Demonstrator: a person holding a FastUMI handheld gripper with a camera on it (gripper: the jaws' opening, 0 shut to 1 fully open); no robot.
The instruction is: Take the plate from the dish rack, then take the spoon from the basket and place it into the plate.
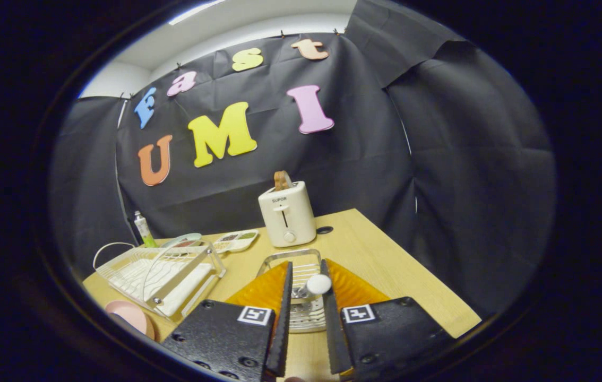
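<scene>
A white spoon [318,285] lies in the wire basket [280,258] on the wooden table. Its round end sits close to the right finger, and its handle runs back toward the left finger. My gripper [306,263] hangs over the basket with the fingers a narrow gap apart on either side of the spoon; I see no grip from both fingers. A pink plate [132,315] lies flat on the table in front of the white dish rack [160,273], left of the left finger.
A cream toaster [287,214] stands just beyond the basket. A divided tray with small items [235,241] and a green-capped tube [143,228] sit behind the rack by the black cloth wall. The table's right edge [423,265] runs close to the right finger.
</scene>
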